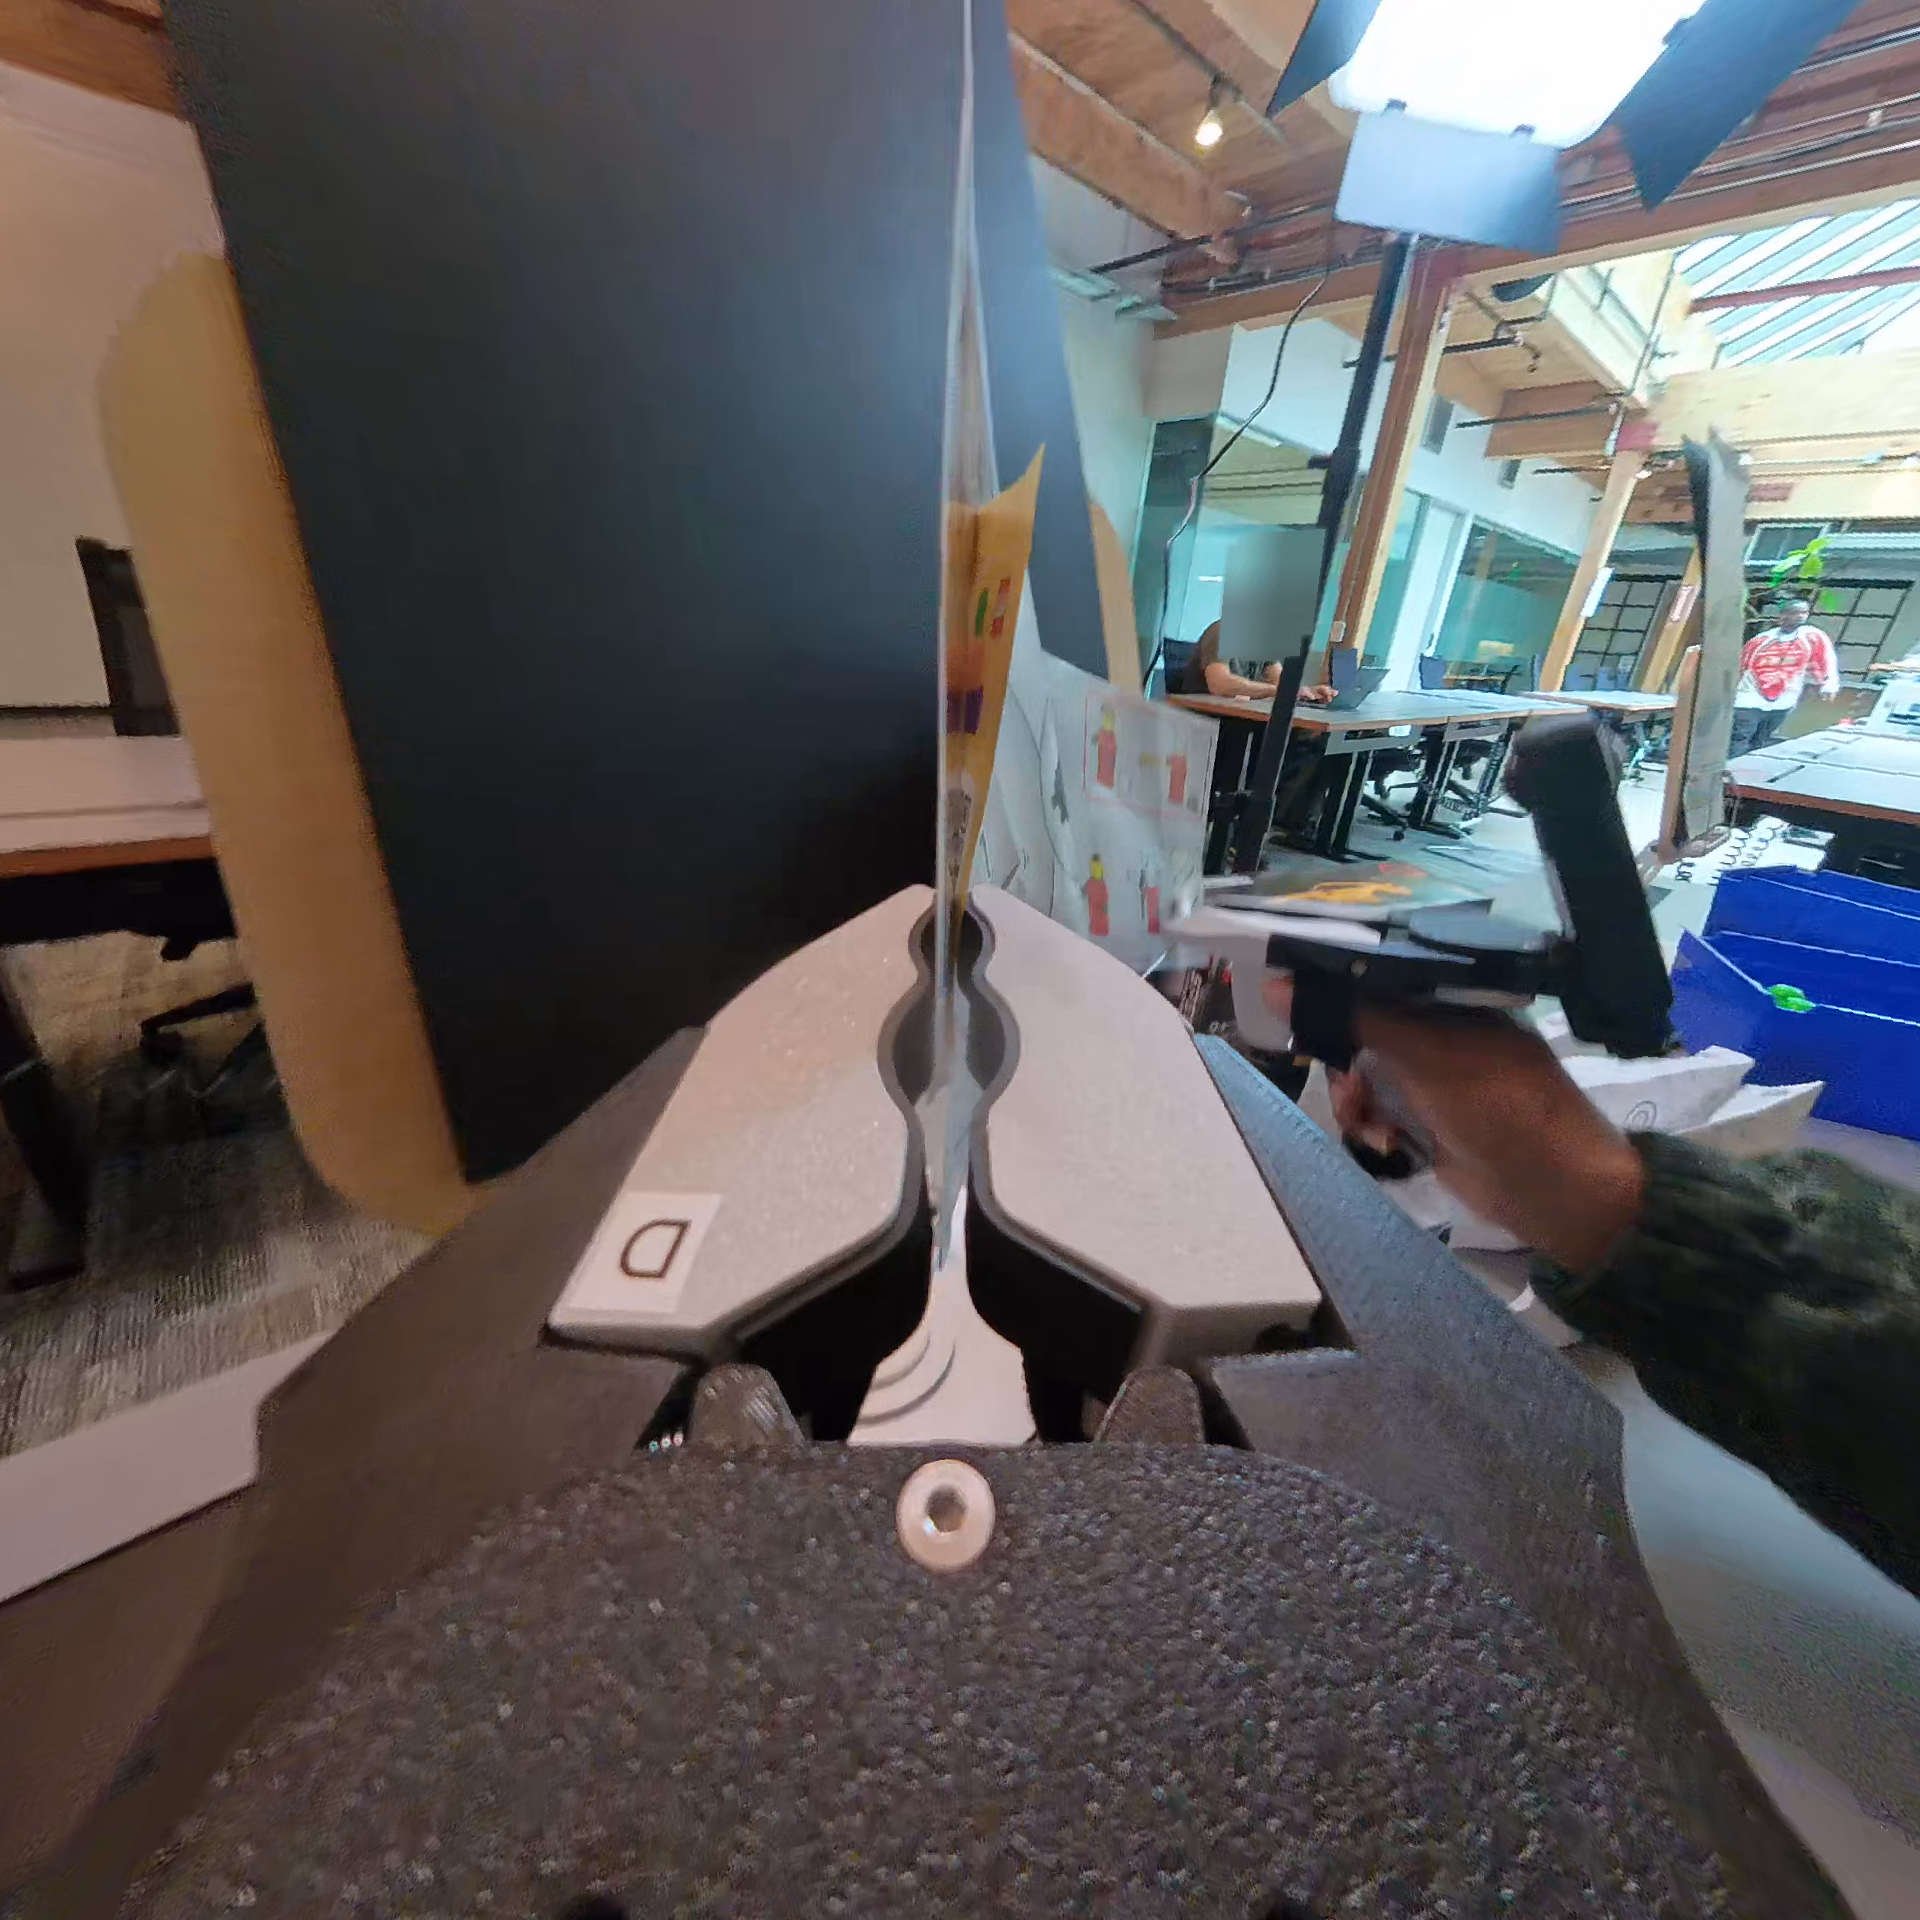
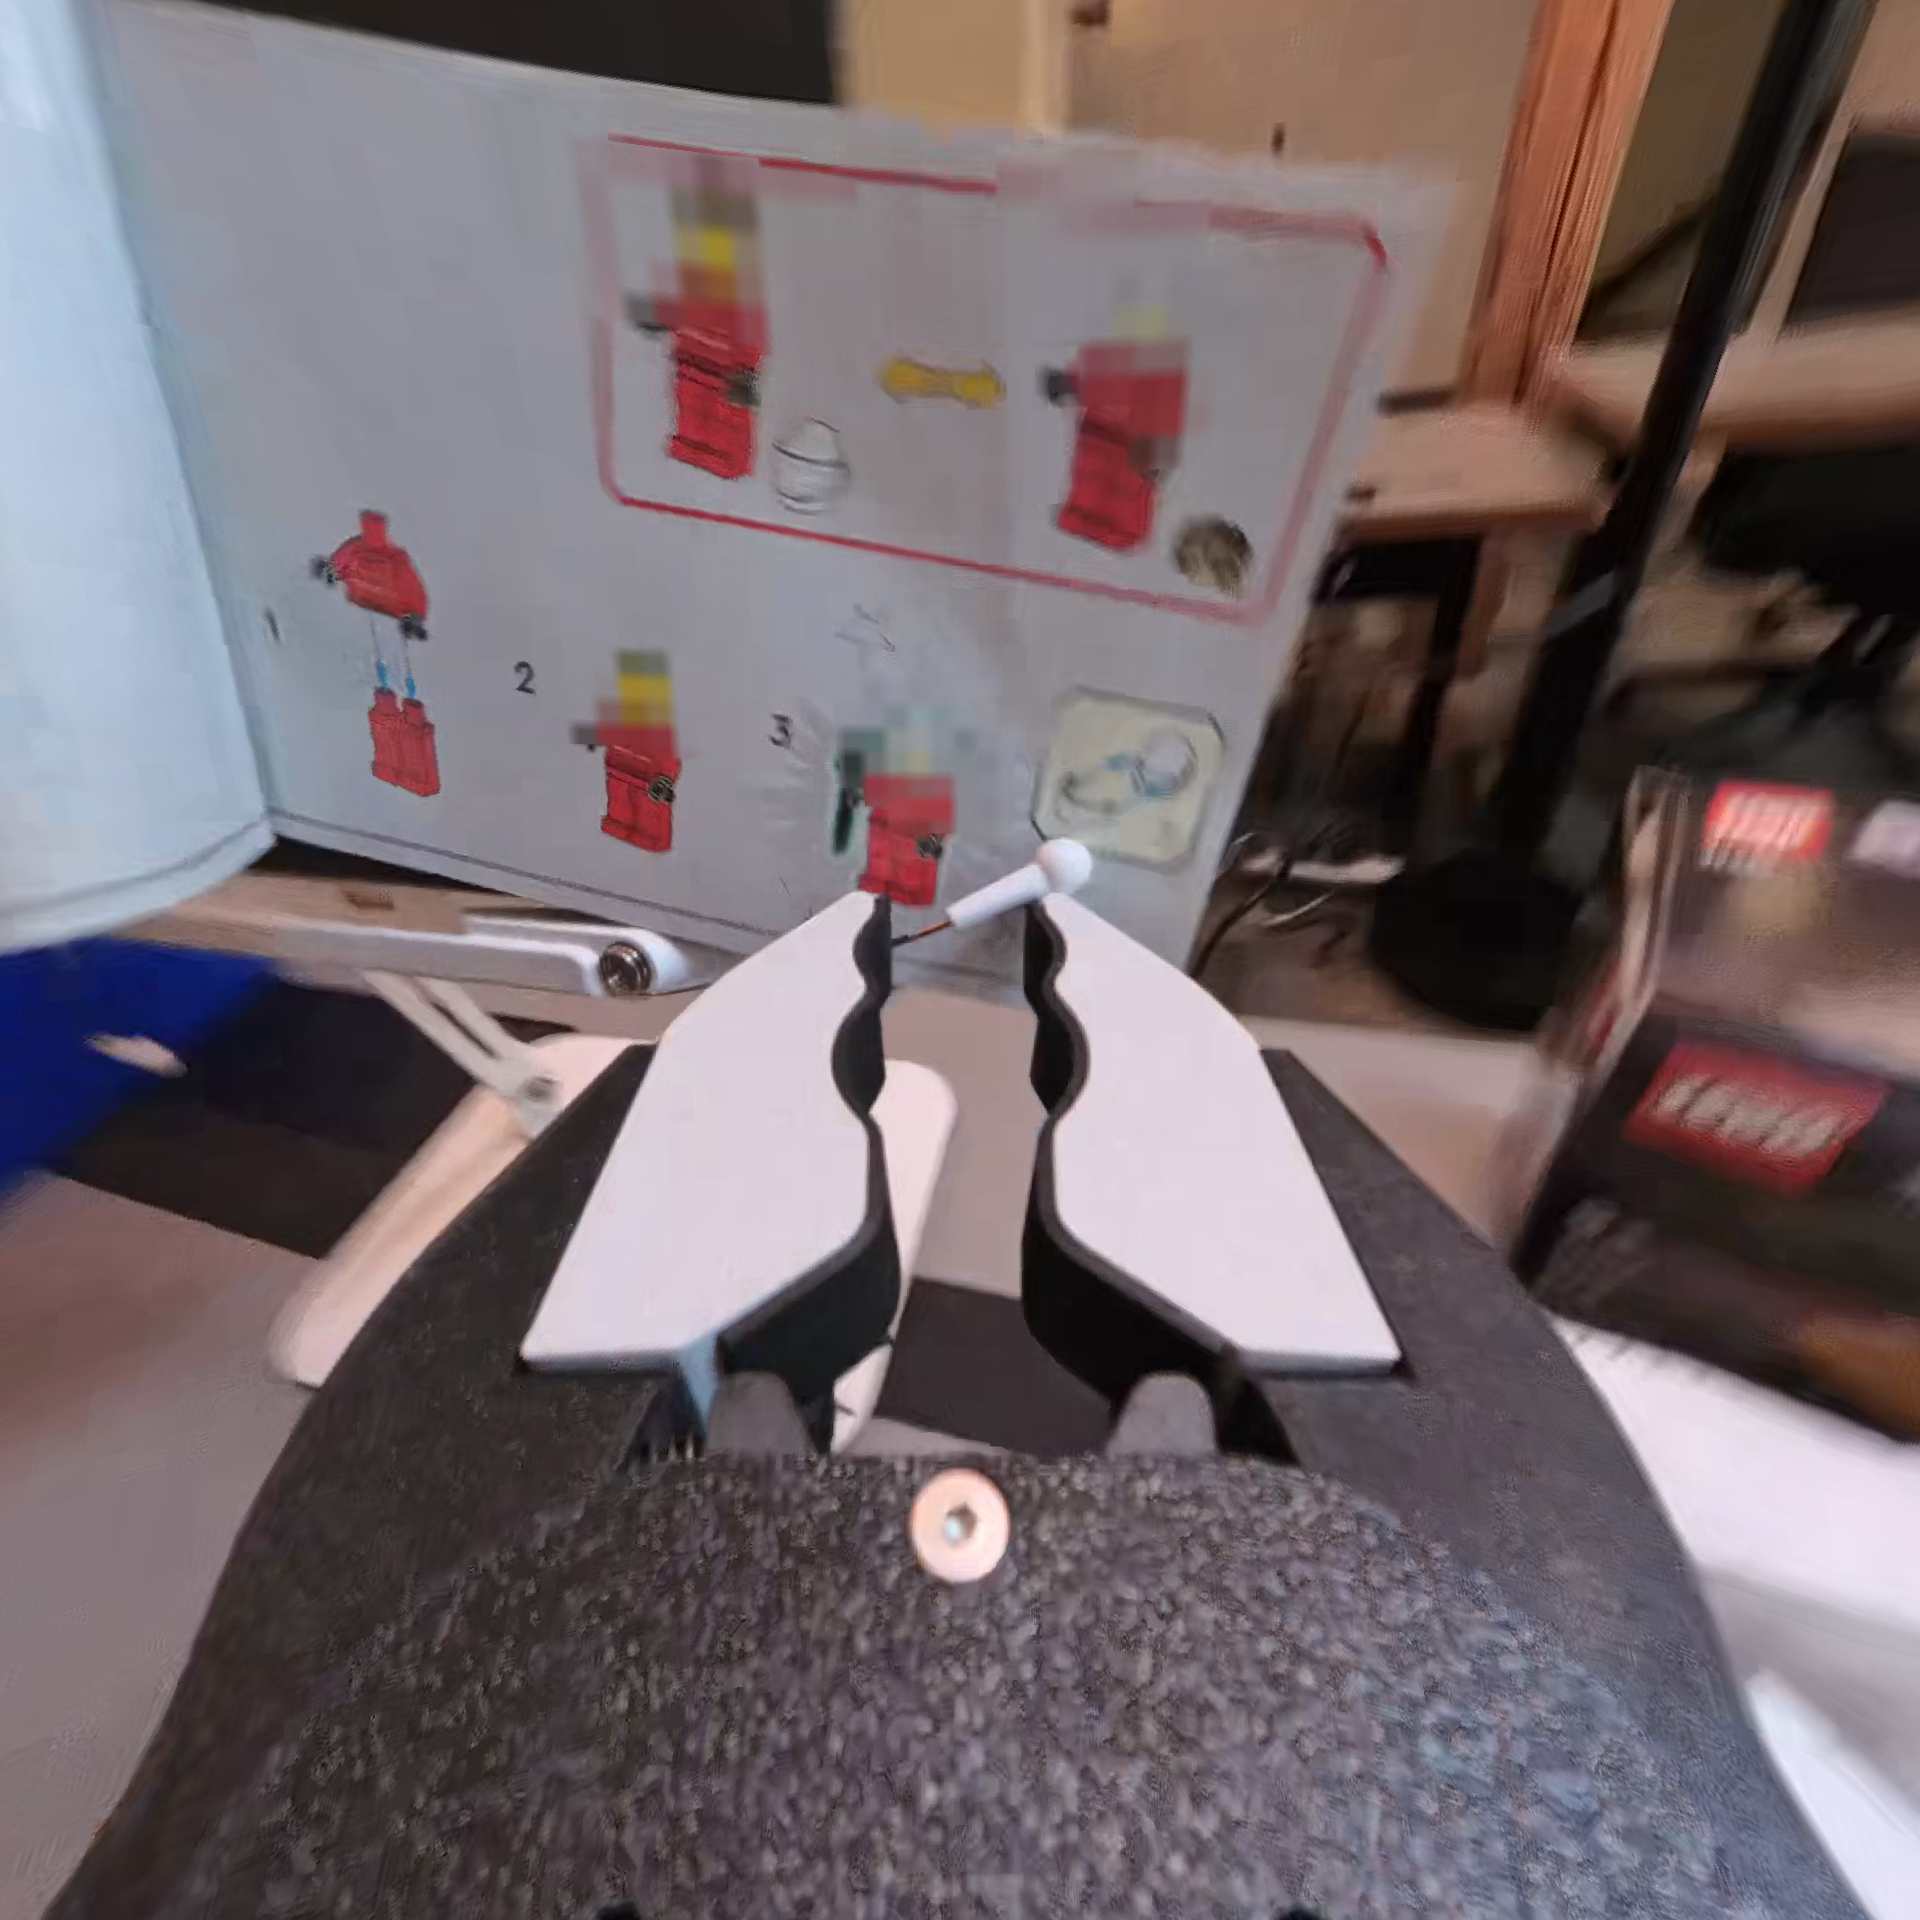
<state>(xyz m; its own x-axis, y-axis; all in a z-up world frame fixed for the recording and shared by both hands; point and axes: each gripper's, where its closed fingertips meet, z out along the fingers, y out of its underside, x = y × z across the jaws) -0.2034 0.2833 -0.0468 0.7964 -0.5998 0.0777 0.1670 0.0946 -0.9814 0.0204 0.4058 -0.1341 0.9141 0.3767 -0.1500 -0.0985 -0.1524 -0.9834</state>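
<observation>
My left gripper (image 1: 951,925) is shut on a thin booklet page (image 1: 961,623), which I see edge-on standing up between the fingers. The booklet's open page with red toy-figure drawings (image 1: 1132,790) lies beyond it to the right. My right gripper (image 2: 956,935) is open, facing that drawn page (image 2: 727,416) at close range. A small white ball-tipped rod (image 2: 1023,883) shows between its fingertips; I cannot tell whether it touches them. In the left wrist view the right gripper (image 1: 1221,930) is held by a hand (image 1: 1475,1122) close to the page.
A dark box with red logos (image 2: 1745,1039) stands right of the right gripper. A white hinged stand (image 2: 499,956) sits below the page. Blue bins (image 1: 1818,966) are at the right, and a black panel (image 1: 582,520) is behind the booklet. There are desks and people far back. The left gripper's tips are roughly 25 centimeters from the right gripper's.
</observation>
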